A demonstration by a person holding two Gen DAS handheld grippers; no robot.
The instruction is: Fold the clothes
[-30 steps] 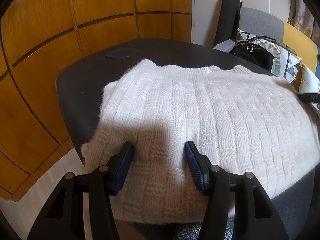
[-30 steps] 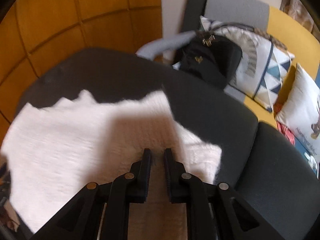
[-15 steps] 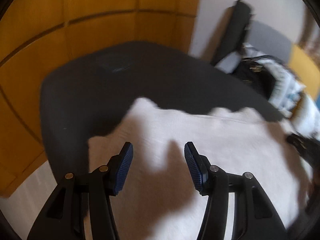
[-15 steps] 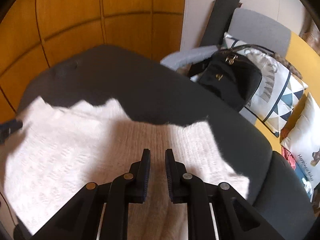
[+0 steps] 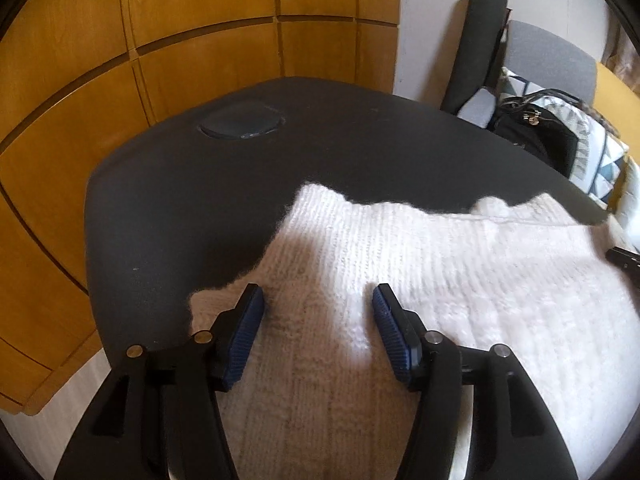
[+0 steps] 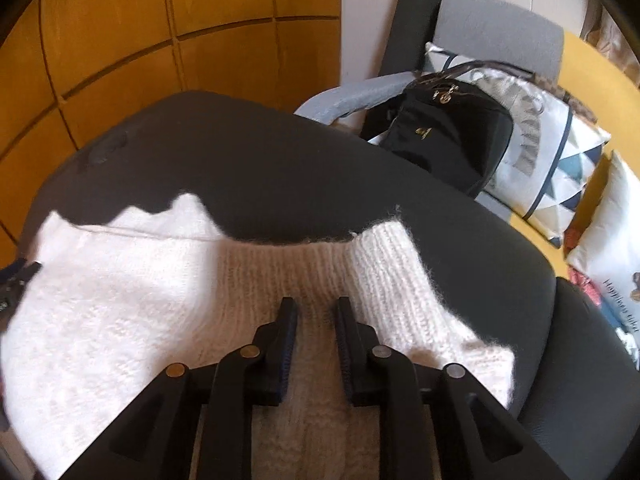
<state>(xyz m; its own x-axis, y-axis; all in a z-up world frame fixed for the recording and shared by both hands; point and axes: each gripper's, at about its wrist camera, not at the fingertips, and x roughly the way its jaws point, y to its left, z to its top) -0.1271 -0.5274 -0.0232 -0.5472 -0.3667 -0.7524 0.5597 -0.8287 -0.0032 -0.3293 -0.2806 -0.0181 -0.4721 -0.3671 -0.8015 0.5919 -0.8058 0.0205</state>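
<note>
Working over the sweater (image 5: 460, 280), which lies flat on the dark counter (image 5: 200, 208) directly below and ahead of both sets of jaws.

Left gripper (image 5: 318, 330): jaws stand wide apart, blue pads clear of the knit, nothing pinched between them. Under them is the sweater's left edge; its near-left corner sits just outside my left jaw, with bare counter beyond.

Right gripper (image 6: 316, 344): jaws have just been opening, now a narrow gap. Knit shows through the gap, but I judge the pads are not pressing on it. They hang over the right part of the garment, a ribbed edge running away ahead of them, and the right-hand corner lies just outside the right jaw.

Long axis: the sweater runs side to side across both views, from my left jaws to my right. Its far edge is uneven, humped in the middle, and lies ahead of both jaws with open counter past it.

Judgement: each hand sits over its own end, so neither is nearer overall; the left owns the left edge, the right the right. The next fold looks to turn on that symmetry: near edge taken at both ends and carried forward toward the far edge. The left jaws are ready to close; the right need more spread for thick knit.

Bag (image 6: 444, 136) and cushions (image 6: 560, 160) lie beyond the counter, ahead-right, well apart.
</note>
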